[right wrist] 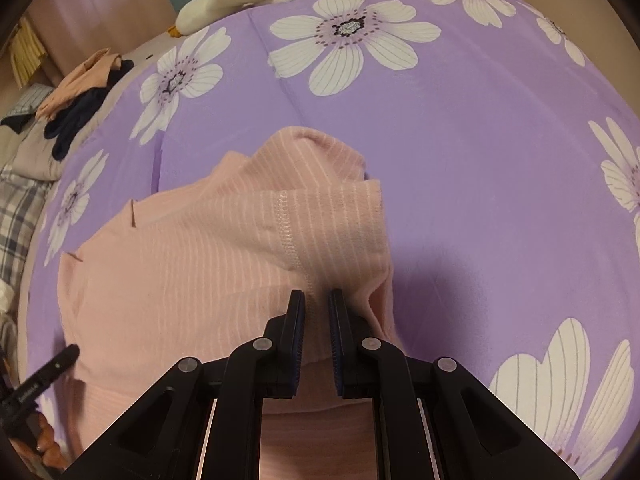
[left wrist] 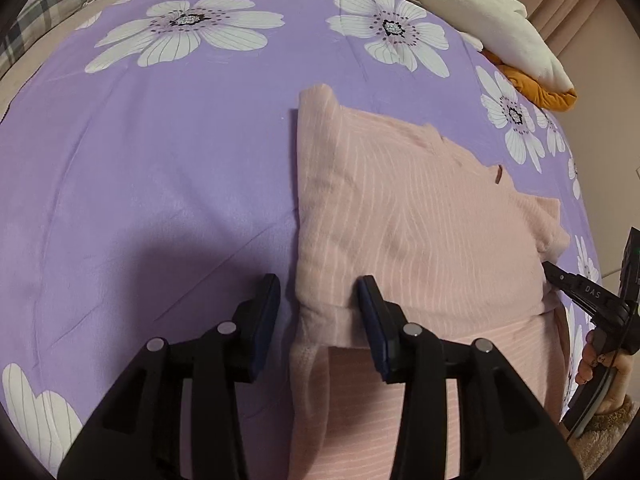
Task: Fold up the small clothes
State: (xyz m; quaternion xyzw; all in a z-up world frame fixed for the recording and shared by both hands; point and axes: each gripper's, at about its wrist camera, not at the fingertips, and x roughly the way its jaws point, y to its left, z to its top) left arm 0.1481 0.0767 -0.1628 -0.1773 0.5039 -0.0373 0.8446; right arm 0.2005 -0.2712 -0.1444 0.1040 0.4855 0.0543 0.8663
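Jaws of left gripper (left wrist: 318, 294) standing apart, straddling the folded left edge of the pink ribbed knit garment (left wrist: 400, 216) without pressing it. Jaws of right gripper (right wrist: 317, 300) clamped narrowly on a raised fold of the same garment, at its stitched seam. Underneath: wide purple bedspread printed with white flowers (left wrist: 160, 152), garment lying partly folded on it. At the far edge: white plush cushion (left wrist: 480, 12) over mustard-orange cloth (left wrist: 548, 94). Off to one side in the right wrist view: small heap of peach and navy clothes (right wrist: 80, 92).
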